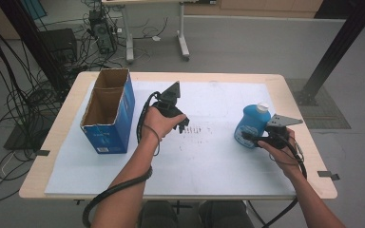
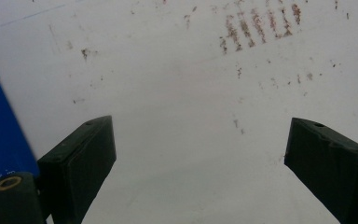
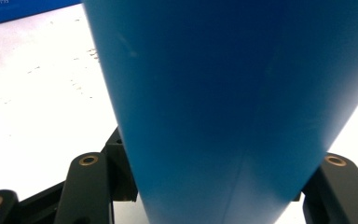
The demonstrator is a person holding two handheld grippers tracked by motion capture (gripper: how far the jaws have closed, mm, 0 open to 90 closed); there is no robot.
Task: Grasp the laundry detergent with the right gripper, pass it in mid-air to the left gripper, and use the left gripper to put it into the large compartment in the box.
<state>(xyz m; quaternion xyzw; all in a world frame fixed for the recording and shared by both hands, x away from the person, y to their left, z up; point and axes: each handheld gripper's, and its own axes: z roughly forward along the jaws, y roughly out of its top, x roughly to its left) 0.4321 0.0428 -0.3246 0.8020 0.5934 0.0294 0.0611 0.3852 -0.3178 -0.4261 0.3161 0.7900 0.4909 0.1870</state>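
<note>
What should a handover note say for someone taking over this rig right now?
Right gripper: jaws shut on the blue bottle, which stands upright at the right side of the white mat, white cap on.
Left gripper: jaws open, nothing between them, over the stained middle of the mat.
Blue carton: stands open-topped at the mat's left; its inside looks empty.
Done: bottle gripped.
Left: probably lifting the bottle across and setting it into the carton; not yet begun.

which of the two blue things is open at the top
The blue cardboard box at the table's left: its top is open, while the blue bottle wears a white cap.
</note>
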